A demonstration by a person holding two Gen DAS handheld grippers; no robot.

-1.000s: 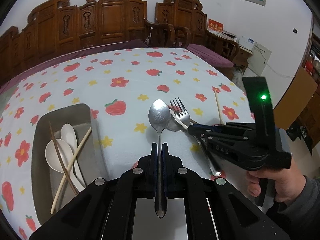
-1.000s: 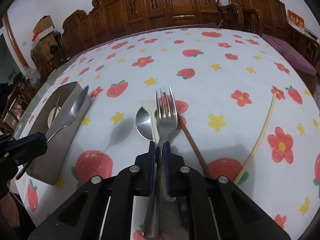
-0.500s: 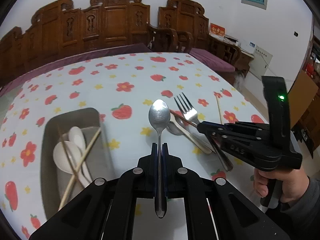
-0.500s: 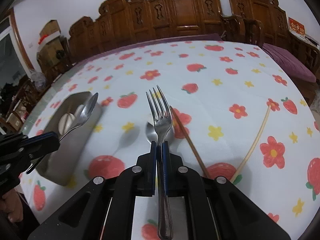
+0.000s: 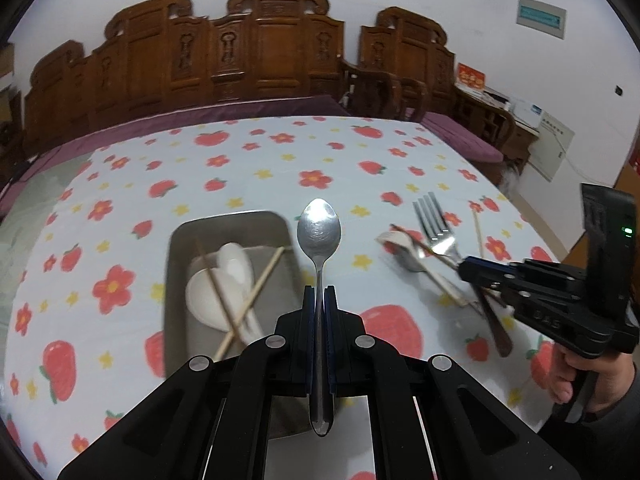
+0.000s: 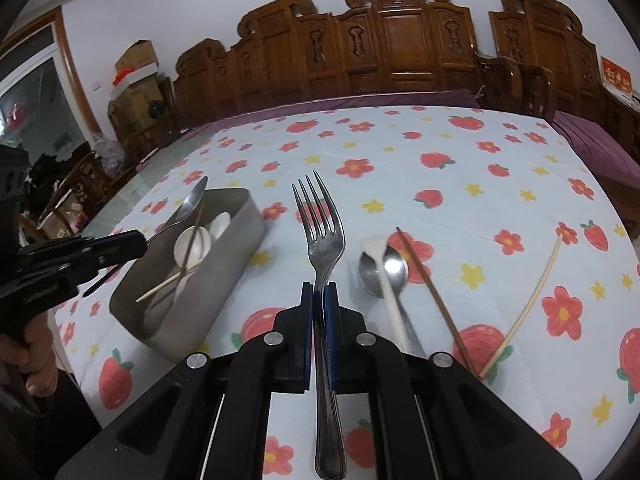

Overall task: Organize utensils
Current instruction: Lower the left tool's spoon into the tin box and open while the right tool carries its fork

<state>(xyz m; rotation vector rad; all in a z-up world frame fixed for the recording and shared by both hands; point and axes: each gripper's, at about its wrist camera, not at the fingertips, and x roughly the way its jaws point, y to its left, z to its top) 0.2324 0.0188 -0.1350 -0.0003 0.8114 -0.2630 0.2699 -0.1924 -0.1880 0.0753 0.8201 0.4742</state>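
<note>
Both held utensils have risen off the cloth since a second ago: left gripper (image 5: 319, 300) clamped on a metal spoon (image 5: 319, 229) now above the tray's (image 5: 176, 280) right edge, right gripper (image 6: 319, 300) clamped on a fork (image 6: 322, 236) right of it, so depositing likely comes next.

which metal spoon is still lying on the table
The metal spoon right of the fork, lying under a white spoon's handle; the other metal spoon is clamped in the left gripper.
</note>
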